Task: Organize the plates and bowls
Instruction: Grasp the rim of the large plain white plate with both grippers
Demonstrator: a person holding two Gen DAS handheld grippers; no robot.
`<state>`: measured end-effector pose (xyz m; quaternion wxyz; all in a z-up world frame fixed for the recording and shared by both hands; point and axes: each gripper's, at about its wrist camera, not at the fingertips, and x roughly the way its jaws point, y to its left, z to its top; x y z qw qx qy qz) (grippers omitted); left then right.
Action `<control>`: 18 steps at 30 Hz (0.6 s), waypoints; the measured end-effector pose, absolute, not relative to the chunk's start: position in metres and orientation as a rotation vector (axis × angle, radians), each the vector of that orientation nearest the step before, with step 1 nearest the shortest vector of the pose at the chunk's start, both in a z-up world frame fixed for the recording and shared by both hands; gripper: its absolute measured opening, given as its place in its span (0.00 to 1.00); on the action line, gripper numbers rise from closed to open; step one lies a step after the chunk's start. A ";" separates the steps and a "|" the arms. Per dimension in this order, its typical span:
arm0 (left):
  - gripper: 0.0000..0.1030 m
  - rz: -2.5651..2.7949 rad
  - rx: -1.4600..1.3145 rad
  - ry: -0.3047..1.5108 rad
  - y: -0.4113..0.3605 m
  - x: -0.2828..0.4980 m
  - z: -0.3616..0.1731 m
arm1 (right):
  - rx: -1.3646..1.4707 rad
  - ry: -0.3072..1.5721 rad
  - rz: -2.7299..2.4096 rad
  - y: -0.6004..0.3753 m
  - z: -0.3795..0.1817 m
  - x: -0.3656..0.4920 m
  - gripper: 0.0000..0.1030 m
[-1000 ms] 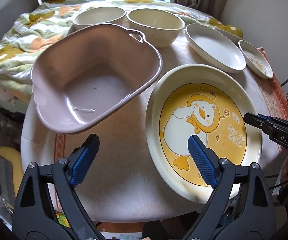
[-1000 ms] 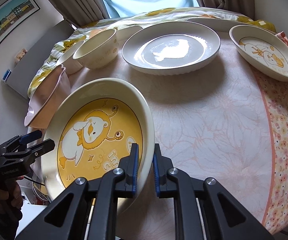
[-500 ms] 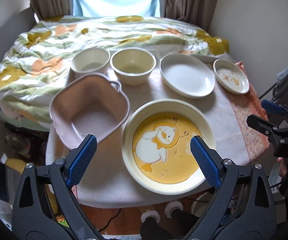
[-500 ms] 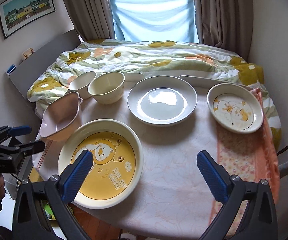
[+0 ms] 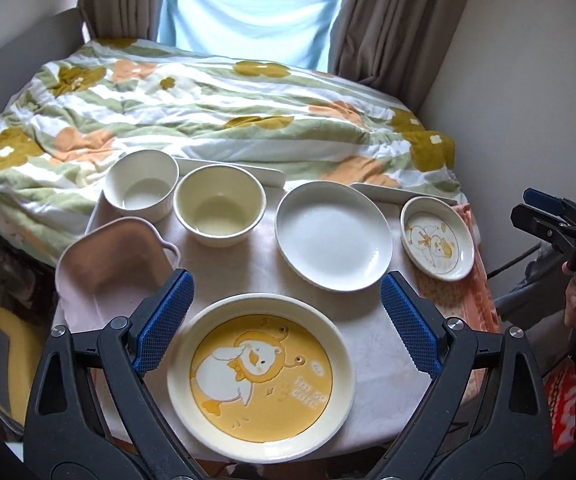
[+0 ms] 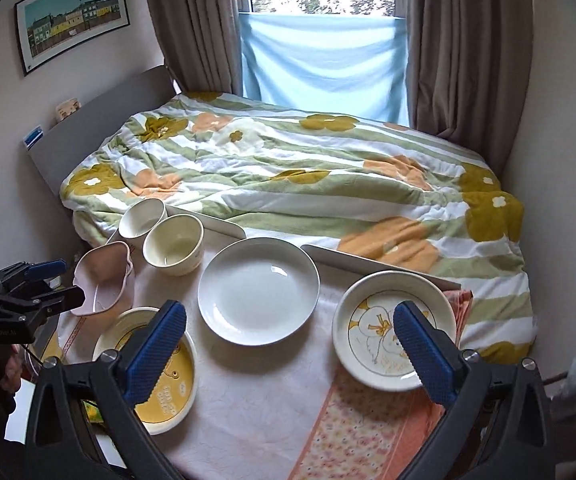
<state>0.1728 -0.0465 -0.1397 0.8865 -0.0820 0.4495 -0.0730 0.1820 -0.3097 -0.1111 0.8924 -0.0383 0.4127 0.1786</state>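
Now, crockery: all on the table [image 5: 256, 276], none stacked.
Yellow duck plate [image 5: 262, 376]: nearest, flat, free.
Left gripper [image 5: 288, 326]: jaws spread, empty, likely choosing.
Right gripper [image 6: 290, 350]: jaws spread, empty, above small duck plate [image 6: 384, 328].

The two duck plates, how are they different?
The big duck plate has a yellow middle; the small duck plate is white inside with a thin outline drawing. The big one sits at the table's near edge; the small one lies at the far right, partly on an orange cloth. Both are round, cream-rimmed and empty.
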 end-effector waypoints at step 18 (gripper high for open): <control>0.74 -0.016 -0.358 1.177 -0.093 0.277 -0.261 | -0.075 1.201 0.738 -0.324 -0.255 0.352 0.67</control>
